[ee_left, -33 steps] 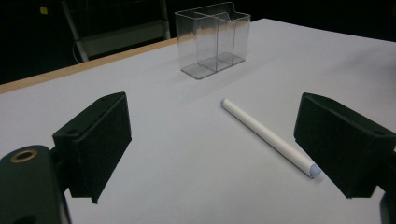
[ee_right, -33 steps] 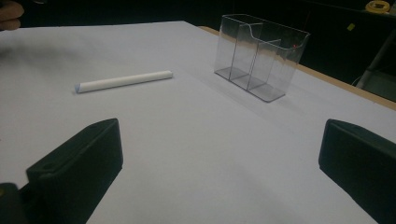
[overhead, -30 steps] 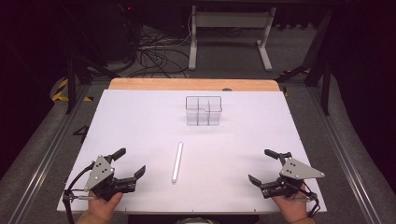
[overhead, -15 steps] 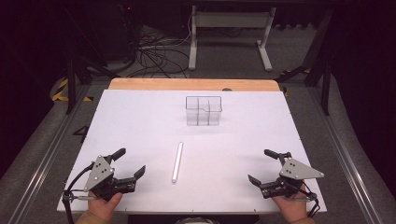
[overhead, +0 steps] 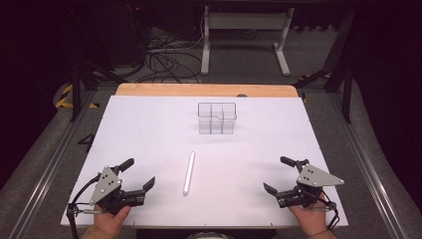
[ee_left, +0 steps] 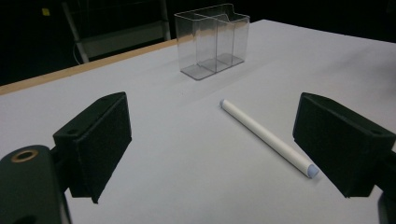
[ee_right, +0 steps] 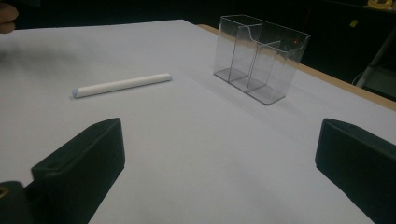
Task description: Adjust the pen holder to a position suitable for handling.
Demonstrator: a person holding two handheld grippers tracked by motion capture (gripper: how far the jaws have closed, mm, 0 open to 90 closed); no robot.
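A white marker-like stick point(overhead: 188, 173) lies flat near the middle of the white table point(overhead: 149, 129), also seen in the left gripper view point(ee_left: 268, 137) and the right gripper view point(ee_right: 122, 85). A clear plastic organizer with compartments point(overhead: 216, 118) stands upright farther back point(ee_left: 212, 39) point(ee_right: 260, 58). My left gripper point(overhead: 140, 175) rests at the front left, open and holding nothing. At the front right my right gripper point(overhead: 278, 174) is open too, nothing between its jaws. Both are well apart from the stick.
A wooden strip point(overhead: 204, 90) runs along the table's far edge. Beyond it, on the floor, are a metal stand point(overhead: 244, 30) and loose cables point(overhead: 164, 59). Metal rails point(overhead: 45, 169) run beside the table.
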